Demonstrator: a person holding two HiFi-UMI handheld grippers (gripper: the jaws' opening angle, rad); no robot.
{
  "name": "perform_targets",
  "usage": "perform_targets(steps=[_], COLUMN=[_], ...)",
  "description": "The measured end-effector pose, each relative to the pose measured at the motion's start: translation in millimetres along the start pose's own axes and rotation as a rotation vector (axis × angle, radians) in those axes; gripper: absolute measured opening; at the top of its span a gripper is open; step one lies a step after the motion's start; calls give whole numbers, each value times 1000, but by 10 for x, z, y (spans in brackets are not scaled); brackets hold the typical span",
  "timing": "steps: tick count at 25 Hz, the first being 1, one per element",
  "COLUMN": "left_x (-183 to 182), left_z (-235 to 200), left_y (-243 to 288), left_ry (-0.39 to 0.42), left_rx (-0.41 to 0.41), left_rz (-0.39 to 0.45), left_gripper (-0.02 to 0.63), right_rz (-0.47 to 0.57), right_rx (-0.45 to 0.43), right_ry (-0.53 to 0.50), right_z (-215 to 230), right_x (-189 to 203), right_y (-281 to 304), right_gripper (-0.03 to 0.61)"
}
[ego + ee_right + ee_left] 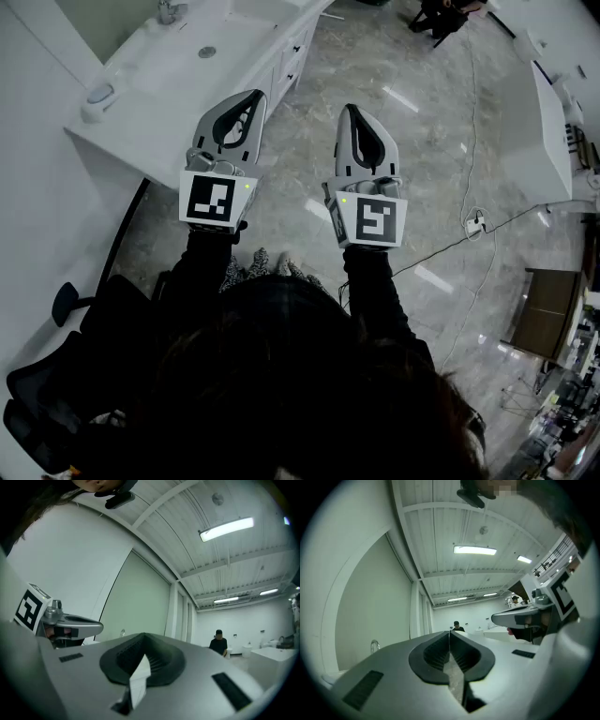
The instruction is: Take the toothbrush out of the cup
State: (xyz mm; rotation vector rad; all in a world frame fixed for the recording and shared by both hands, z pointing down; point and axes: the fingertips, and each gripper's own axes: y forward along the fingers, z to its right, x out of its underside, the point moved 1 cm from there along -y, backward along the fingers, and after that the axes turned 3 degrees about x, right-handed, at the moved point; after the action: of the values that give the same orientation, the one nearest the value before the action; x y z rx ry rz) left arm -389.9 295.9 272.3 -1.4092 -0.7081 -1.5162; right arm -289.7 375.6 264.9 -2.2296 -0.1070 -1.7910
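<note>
Both tongs closed and empty. Left gripper [256, 96]: jaws pressed together along the whole seam, nothing between them. Right gripper [350, 110]: same, pads meeting at the tip, nothing held. Both are held out in front, side by side, a little apart, noses slightly raised, over the grey marble floor [422, 159].

Toothbrush and cup: can't positively pick out either in any view. Both gripper views look up at wall and ceiling, so no help there. Only candidate is a small white rounded object with a bluish top [98, 97] on the near left corner of the white vanity counter [141, 136], beside the white moulded sink basin [183, 61]. Too small to say if it's the cup, and no brush handle is visible, so the long axis is unreadable.

Relation that matters: the counter lies ahead and to the left of both tongs. The left gripper's tip is right at the counter's edge in the head view; the right is well clear of it, over floor. My read: left is the nearer tool, task not started, and the next move needs a swing left and a jaw opening before any approach.
</note>
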Motion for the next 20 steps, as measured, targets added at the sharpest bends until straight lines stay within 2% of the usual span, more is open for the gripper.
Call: perform_targets(steps=[6, 10, 15, 20], left_x=[23, 10, -69, -58], left_z=[14, 75, 195, 342], left_y=[66, 125, 216, 314], left_ry=[-5, 4, 7, 20], left_rx=[-21, -33, -31, -35], left_rz=[-5, 3, 51, 56], left_gripper=[9, 9, 9, 9], right_rz=[14, 14, 25, 23], right_rx=[-16, -40, -79, -105], right_ry=[57, 45, 31, 29], right_z=[125, 180, 310, 460], right_x=[27, 61, 117, 201], right_y=[25, 30, 49, 57], right_gripper=[5, 5, 5, 5])
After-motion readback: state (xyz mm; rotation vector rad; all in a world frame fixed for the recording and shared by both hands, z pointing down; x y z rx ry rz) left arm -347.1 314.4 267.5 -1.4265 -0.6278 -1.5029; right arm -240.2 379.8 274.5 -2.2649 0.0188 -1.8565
